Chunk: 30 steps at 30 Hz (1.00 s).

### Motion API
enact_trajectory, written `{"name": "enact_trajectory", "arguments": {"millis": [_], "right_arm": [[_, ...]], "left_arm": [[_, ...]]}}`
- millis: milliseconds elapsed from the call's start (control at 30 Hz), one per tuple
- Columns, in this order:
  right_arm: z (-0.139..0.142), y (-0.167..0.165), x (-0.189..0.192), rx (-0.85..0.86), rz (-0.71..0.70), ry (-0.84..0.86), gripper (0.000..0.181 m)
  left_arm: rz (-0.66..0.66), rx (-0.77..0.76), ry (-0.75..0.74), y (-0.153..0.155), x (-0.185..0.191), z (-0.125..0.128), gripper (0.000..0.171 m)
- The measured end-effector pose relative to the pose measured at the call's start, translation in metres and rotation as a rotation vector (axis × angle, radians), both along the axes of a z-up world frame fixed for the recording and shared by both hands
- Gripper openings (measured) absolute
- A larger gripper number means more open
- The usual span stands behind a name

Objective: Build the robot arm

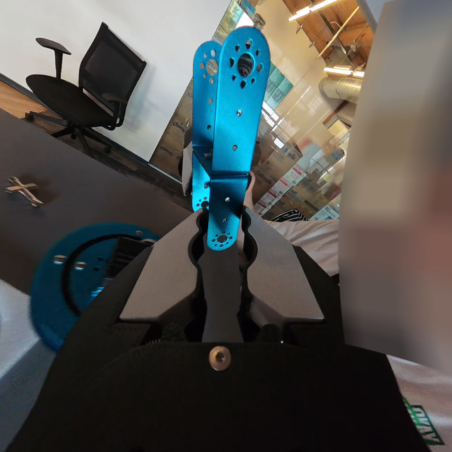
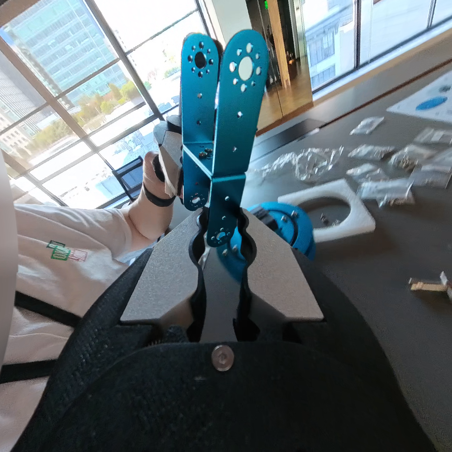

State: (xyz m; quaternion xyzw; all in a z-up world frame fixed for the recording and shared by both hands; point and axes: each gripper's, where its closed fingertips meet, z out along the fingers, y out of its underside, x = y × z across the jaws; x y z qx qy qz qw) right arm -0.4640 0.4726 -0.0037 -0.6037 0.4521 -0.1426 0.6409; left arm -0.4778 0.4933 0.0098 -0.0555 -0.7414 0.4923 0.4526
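Note:
A blue metal bracket assembly [image 1: 234, 117], two U-shaped pieces with holes bolted back to back, is held up in the air between both grippers. My left gripper [image 1: 222, 215] is shut on one of its lower arms. My right gripper [image 2: 221, 212] is shut on a lower arm of the same assembly [image 2: 242, 117]. In the right wrist view a grey finger [image 2: 171, 151] of the left gripper shows against the far side of the assembly, with a hand behind it. A blue round base [image 2: 288, 227] lies on the dark table below; it also shows in the left wrist view [image 1: 49, 281].
A white foam square [image 2: 357, 195] with a round cut-out, several clear bags of small parts [image 2: 381, 166] and a paper sheet [image 2: 428, 102] lie on the dark table [image 1: 85, 171]. A cross-shaped tool [image 1: 23, 189] lies there too. A black office chair [image 1: 97, 80] stands by the wall. The grippers are tip to tip, or close to it.

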Motion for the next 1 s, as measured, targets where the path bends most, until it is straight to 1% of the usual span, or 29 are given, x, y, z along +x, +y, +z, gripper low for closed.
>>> {"name": "enact_trajectory", "arguments": {"millis": [67,133,233,300,333,400,500,567,633,733,767,800,833,900,933,1000], "right_arm": [[-0.017,0.002,-0.030,0.028,-0.003,0.076,0.023],[-0.040,0.000,-0.065,0.080,-0.001,0.169,0.022],[-0.069,-0.010,-0.108,0.258,-0.003,0.308,0.022],[-0.088,-0.017,-0.126,0.348,-0.006,0.392,0.022],[-0.096,-0.020,-0.130,0.374,-0.020,0.428,0.022],[-0.108,-0.021,-0.135,0.390,-0.022,0.484,0.022],[-0.121,-0.013,-0.137,0.348,-0.010,0.549,0.022],[-0.133,-0.008,-0.135,0.314,-0.025,0.590,0.022],[-0.144,-0.003,-0.135,0.294,-0.036,0.637,0.022],[-0.144,-0.001,-0.130,0.304,-0.065,0.654,0.022],[-0.145,-0.002,-0.127,0.284,-0.075,0.657,0.021],[-0.148,-0.002,-0.125,0.245,-0.074,0.676,0.021],[-0.150,-0.003,-0.124,0.207,-0.071,0.685,0.022],[-0.149,-0.002,-0.121,0.181,-0.069,0.678,0.025],[-0.148,-0.001,-0.121,0.169,-0.050,0.673,0.026],[-0.146,0.004,-0.125,0.143,0.018,0.661,0.032]], "left_arm": [[0.017,0.055,0.037,-0.001,-0.029,-0.014,0.026],[0.030,0.094,0.085,-0.005,-0.062,-0.033,0.025],[0.012,0.166,0.193,-0.012,-0.102,-0.063,0.025],[0.003,0.220,0.257,-0.015,-0.114,-0.078,0.027],[0.003,0.251,0.283,-0.016,-0.117,-0.085,0.032],[-0.005,0.311,0.312,-0.013,-0.119,-0.097,0.032],[0.035,0.356,0.235,0.001,-0.113,-0.109,0.031],[0.074,0.317,0.183,0.011,-0.109,-0.105,0.023],[0.143,0.275,0.048,0.017,-0.101,-0.109,0.022],[0.264,0.171,-0.186,0.017,-0.086,-0.114,0.024],[0.303,0.136,-0.255,0.015,-0.083,-0.116,0.021],[0.343,0.128,-0.318,0.012,-0.082,-0.121,0.024],[0.366,0.146,-0.370,0.011,-0.083,-0.127,0.026],[0.409,0.199,-0.455,0.011,-0.085,-0.141,0.029],[0.443,0.206,-0.485,0.011,-0.084,-0.143,0.022],[0.514,0.218,-0.498,0.010,-0.082,-0.144,0.020]]}}
